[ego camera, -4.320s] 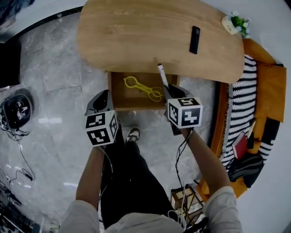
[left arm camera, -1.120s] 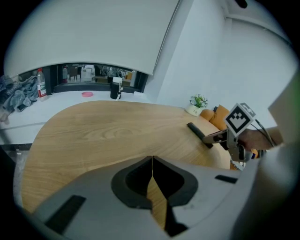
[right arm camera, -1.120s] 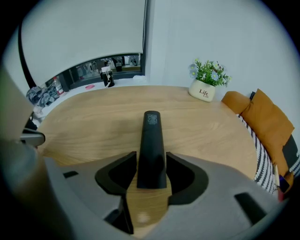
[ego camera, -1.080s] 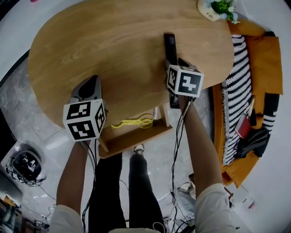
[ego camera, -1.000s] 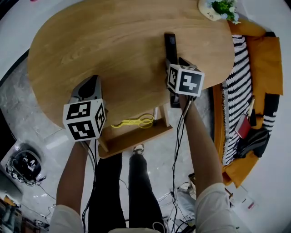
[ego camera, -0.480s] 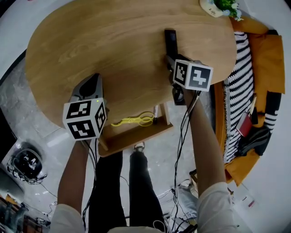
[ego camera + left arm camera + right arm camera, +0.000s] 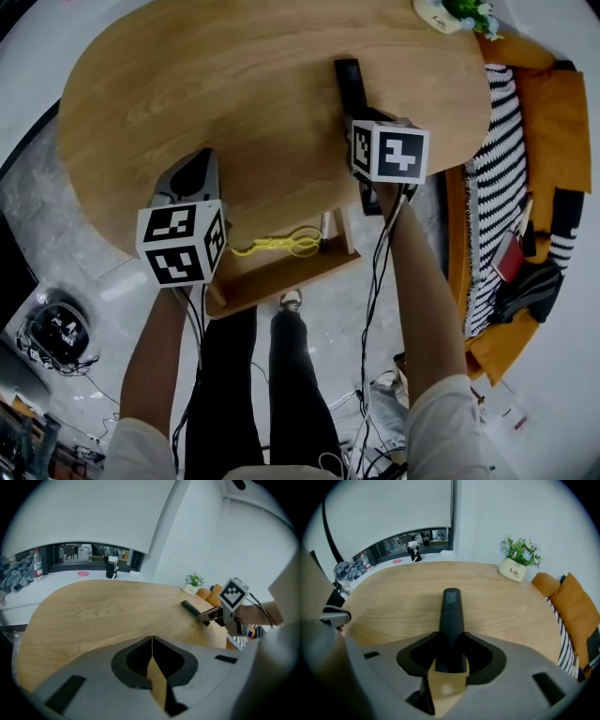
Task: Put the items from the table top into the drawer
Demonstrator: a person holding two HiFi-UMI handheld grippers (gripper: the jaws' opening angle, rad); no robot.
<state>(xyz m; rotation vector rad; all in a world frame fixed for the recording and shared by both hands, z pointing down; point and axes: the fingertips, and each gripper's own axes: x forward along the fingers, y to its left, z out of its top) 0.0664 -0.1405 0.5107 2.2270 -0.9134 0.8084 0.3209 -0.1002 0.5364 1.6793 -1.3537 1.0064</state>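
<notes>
Clenched on nothing, the left gripper (image 7: 152,645) is held above the oval table (image 7: 234,94). The right gripper (image 7: 451,645), whose jaws have just been closing, is pressed on the near end of the black remote (image 7: 451,611), which lies flat on the table top. Gripped so far from its middle, the remote could be tipped or dropped short of the open drawer (image 7: 281,277). Some seconds earlier a pen (image 7: 324,230) was carried by the right gripper; it is now seen in the drawer.

Plant pot (image 7: 431,13) partly off-frame (top edge)
</notes>
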